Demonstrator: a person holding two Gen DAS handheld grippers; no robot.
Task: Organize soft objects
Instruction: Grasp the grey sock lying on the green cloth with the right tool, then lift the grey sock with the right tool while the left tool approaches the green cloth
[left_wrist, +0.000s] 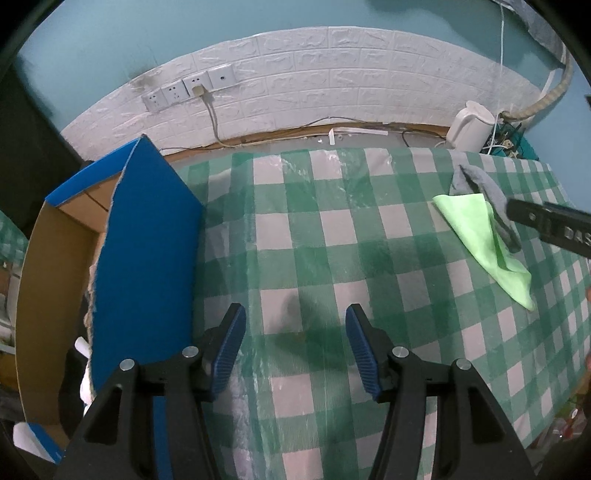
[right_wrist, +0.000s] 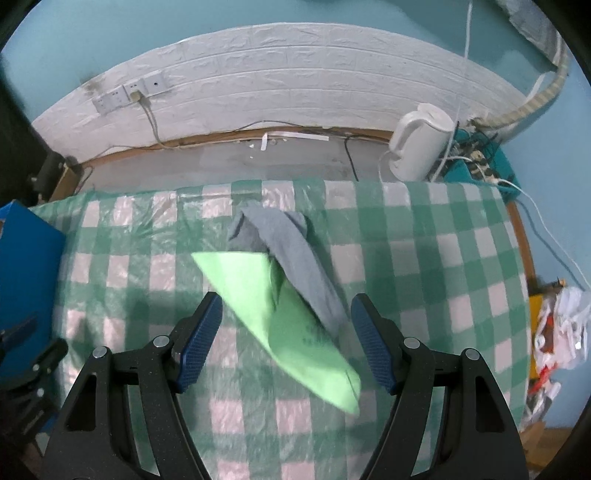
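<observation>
A light green cloth (right_wrist: 284, 317) lies on the green checked tablecloth (right_wrist: 424, 266), with a grey sock (right_wrist: 295, 254) draped over its far edge. My right gripper (right_wrist: 286, 332) is open and empty, its jaws on either side of the cloth and the sock's end, just above them. My left gripper (left_wrist: 295, 347) is open and empty over the bare tablecloth (left_wrist: 332, 240), beside an open blue cardboard box (left_wrist: 144, 251). In the left wrist view the cloth (left_wrist: 484, 240) and the sock (left_wrist: 487, 192) lie at the far right, with part of the right gripper's body (left_wrist: 550, 225) over them.
A white kettle (right_wrist: 417, 144) stands at the table's back right beside tangled cables (right_wrist: 476, 162). A white brick-pattern wall with sockets (right_wrist: 125, 92) runs behind. Clutter (right_wrist: 561, 332) sits past the table's right edge. The blue box (right_wrist: 22, 266) edges the left.
</observation>
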